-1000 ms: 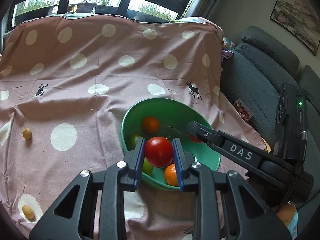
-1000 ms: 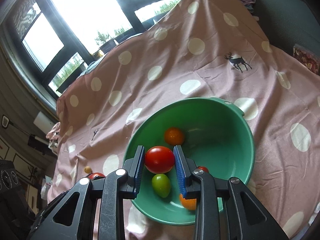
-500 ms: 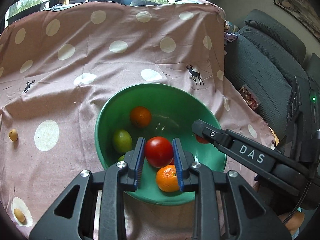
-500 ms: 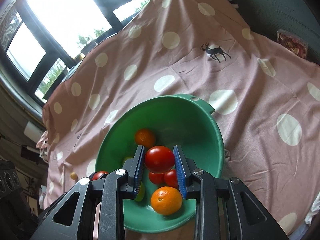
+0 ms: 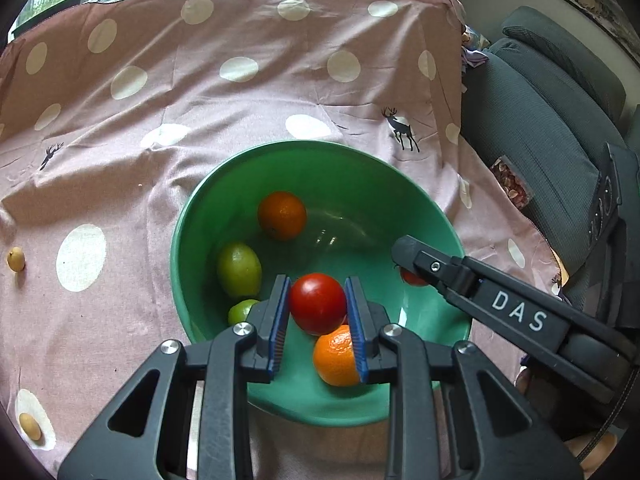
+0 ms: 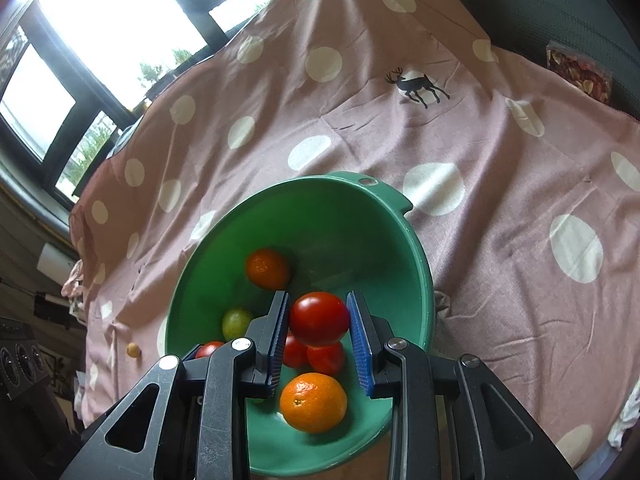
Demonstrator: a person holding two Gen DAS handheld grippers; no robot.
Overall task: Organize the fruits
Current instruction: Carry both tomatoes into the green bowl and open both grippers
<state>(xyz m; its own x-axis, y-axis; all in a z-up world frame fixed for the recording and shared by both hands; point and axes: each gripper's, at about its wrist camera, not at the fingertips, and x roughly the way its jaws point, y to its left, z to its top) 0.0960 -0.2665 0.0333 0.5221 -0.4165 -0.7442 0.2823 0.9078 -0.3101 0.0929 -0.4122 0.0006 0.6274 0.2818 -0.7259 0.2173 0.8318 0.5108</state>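
Observation:
A green bowl (image 5: 360,168) sits on a pink polka-dot cloth and also shows in the right wrist view (image 6: 416,240). It holds oranges (image 5: 282,215) (image 6: 313,402), green fruits (image 5: 239,269) and small red tomatoes (image 6: 326,358). My left gripper (image 5: 318,304) is shut on a red tomato (image 5: 318,303) just above the bowl. My right gripper (image 6: 319,320) holds a red tomato (image 6: 319,319) over the bowl; a small gap shows beside its right pad. The right gripper's finger (image 5: 436,268) reaches into the left wrist view.
Two small yellow fruits lie on the cloth at the left (image 5: 16,259) (image 5: 30,426). A grey sofa (image 5: 552,120) with a snack packet (image 5: 514,182) stands to the right. Windows run along the far side.
Both grippers have moved forward and down over the bowl with their tomatoes. The right gripper's jaws have widened slightly around its tomato.

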